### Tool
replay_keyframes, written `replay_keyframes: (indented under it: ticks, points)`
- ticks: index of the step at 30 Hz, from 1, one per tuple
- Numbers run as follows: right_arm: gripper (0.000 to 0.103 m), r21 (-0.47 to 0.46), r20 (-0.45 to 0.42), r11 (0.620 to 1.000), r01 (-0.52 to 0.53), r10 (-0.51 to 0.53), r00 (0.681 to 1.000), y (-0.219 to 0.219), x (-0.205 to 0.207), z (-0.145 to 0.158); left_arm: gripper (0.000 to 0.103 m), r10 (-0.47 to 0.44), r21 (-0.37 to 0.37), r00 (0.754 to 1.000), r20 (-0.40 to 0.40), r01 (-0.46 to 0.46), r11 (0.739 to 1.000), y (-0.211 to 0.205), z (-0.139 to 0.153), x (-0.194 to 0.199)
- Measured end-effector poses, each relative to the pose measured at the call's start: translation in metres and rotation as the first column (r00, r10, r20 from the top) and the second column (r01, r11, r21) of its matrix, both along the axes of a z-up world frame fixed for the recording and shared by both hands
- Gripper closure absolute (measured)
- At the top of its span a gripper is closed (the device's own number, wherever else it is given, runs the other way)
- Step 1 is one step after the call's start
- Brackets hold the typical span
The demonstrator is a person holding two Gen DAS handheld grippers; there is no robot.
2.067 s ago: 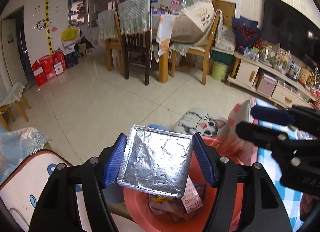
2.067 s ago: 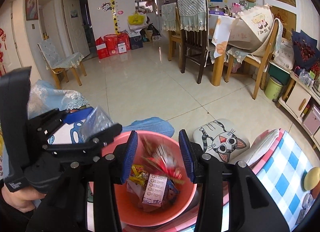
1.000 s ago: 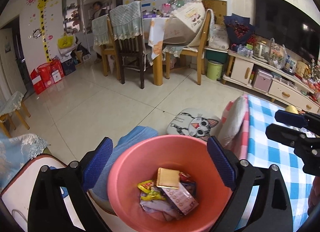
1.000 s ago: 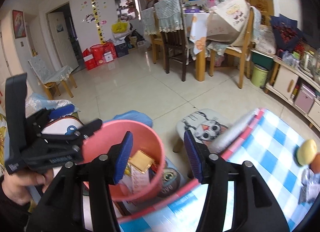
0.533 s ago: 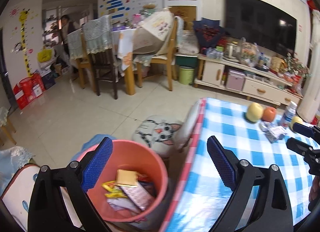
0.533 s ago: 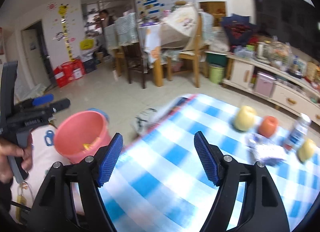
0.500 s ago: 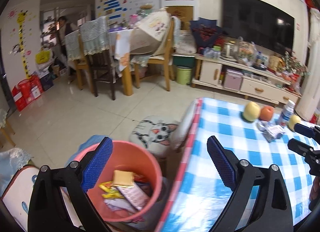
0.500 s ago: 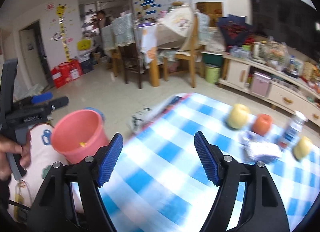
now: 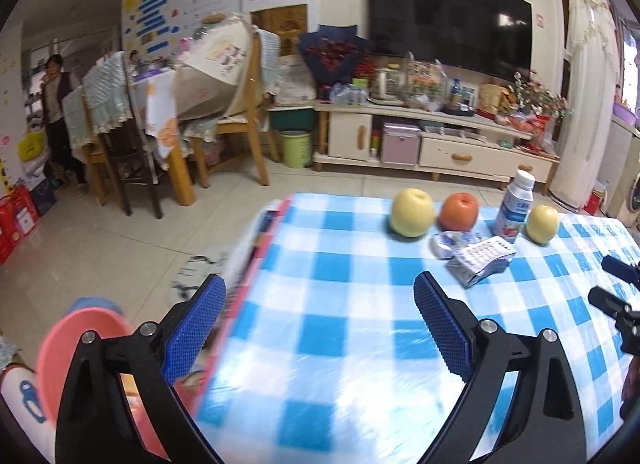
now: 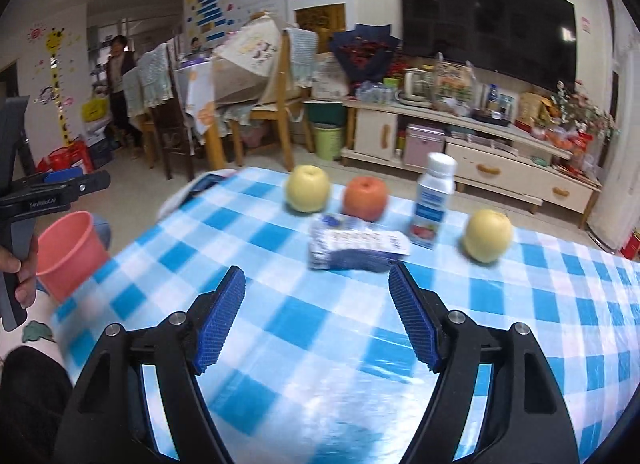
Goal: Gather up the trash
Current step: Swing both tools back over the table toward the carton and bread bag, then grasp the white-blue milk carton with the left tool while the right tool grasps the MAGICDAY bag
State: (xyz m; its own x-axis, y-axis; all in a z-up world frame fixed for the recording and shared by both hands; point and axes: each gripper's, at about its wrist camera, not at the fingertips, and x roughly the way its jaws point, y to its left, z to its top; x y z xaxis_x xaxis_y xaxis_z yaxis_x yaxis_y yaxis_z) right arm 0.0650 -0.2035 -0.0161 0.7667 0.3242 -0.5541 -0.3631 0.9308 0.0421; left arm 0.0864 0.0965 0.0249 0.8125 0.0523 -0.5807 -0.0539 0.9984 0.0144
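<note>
Left tongs (image 9: 320, 316): blue pads spread wide, empty, above the checked surface (image 9: 344, 344).
Right tongs (image 10: 316, 316): spread, empty, facing the crumpled wrapper (image 10: 356, 246).
Wrapper: on surface, just before the orange fruit (image 10: 366, 196), left of the bottle (image 10: 434, 203).
Pink bucket (image 10: 70, 248): off the surface's left edge.

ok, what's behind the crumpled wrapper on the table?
Behind the wrapper: a yellow apple, an orange one and a small bottle, upright. The wrapper covers the orange apple's base; contact can't be judged.
</note>
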Motion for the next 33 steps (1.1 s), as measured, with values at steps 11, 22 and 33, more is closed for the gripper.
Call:
replay_keyframes:
  ticks: [11,22,33]
  points:
    - [0.027,0.049,-0.132,0.997,0.06,-0.053,0.99,-0.041,0.053,-0.054,0.009,-0.171,0.015,0.978,-0.12,0.174,0.985,-0.103,-0.087,0.092]
    - [0.027,0.096,-0.19,0.991,0.095,-0.075,0.979,-0.058,0.059,-0.062,0.009,-0.418,0.012,0.893,-0.166,0.426,0.905,-0.194,-0.118,0.154]
    - [0.027,0.129,-0.203,0.988,0.086,-0.059,0.977,-0.061,0.059,-0.062,0.01,-0.491,-0.05,0.849,-0.195,0.492,0.869,-0.213,-0.131,0.161]
